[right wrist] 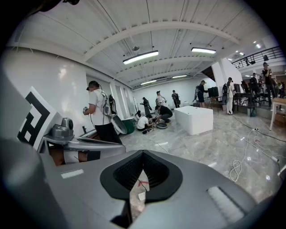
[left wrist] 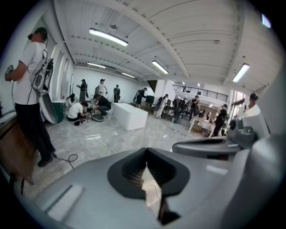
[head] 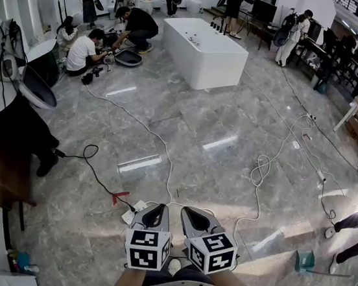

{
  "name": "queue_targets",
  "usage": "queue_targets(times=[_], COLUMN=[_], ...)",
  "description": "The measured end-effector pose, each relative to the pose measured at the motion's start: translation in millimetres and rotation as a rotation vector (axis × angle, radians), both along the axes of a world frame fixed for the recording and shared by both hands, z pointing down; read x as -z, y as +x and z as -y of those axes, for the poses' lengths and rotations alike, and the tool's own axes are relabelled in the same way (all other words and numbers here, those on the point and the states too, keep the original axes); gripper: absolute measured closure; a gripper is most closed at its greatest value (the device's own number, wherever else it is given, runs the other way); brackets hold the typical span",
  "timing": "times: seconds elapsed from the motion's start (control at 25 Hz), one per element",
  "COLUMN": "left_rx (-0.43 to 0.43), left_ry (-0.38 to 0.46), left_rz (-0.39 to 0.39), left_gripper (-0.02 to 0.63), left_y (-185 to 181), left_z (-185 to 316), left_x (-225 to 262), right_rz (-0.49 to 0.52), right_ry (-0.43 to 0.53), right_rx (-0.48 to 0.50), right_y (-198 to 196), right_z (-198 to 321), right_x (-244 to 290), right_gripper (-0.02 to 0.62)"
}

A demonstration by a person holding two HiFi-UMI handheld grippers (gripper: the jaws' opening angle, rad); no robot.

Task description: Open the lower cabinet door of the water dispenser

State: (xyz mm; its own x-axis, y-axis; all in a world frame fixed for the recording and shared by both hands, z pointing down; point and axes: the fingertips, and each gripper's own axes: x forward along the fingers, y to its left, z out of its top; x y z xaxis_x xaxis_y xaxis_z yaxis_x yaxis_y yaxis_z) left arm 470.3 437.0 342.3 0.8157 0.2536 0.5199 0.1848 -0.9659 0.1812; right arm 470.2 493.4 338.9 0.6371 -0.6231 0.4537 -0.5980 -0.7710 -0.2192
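No water dispenser in any view, so which way its cabinet door lies from the fingers can't be told; left gripper (head: 155,209) and right gripper (head: 194,213) sit side by side near the person's belly, both clenched on nothing, aimed over the floor (head: 231,146); neither looks nearer.

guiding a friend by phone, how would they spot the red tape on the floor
On the grey marble floor, just left of the left gripper, a black cable ends. The red tape lies by that end, the only red thing there.
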Motion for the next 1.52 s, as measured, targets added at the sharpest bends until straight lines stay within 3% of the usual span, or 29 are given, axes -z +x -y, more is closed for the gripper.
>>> queue_targets(times=[0.28,0.56,0.76,1.2,1.52], left_rx=[0.060,0.275,0.451,0.820,1.141], left_ry=[-0.005,-0.017,-0.029,-0.056,-0.058], left_rz=[-0.009,0.024,0.027,0.049,0.075], left_gripper=[0.600,0.600,0.599,0.600,0.599], left_y=[-20.4,-62.4,-110.6,-280.8,-451.5], left_z=[19.9,93.7,177.3,397.6,536.8], left_x=[-21.0,-33.7,-37.1,-41.6,-51.0], right_rz=[0.004,0.055,0.062,0.062,0.063], right_ry=[-0.024,-0.043,-0.053,-0.071,-0.095], right_rx=[0.054,0.280,0.447,0.811,1.146], right_y=[-14.1,-50.1,-85.7,-233.5,-384.9], right_z=[16.1,87.7,167.3,397.0,556.1], right_x=[-21.8,-38.9,-42.3,-36.2,-42.6], right_gripper=[0.601,0.601,0.601,0.601,0.601])
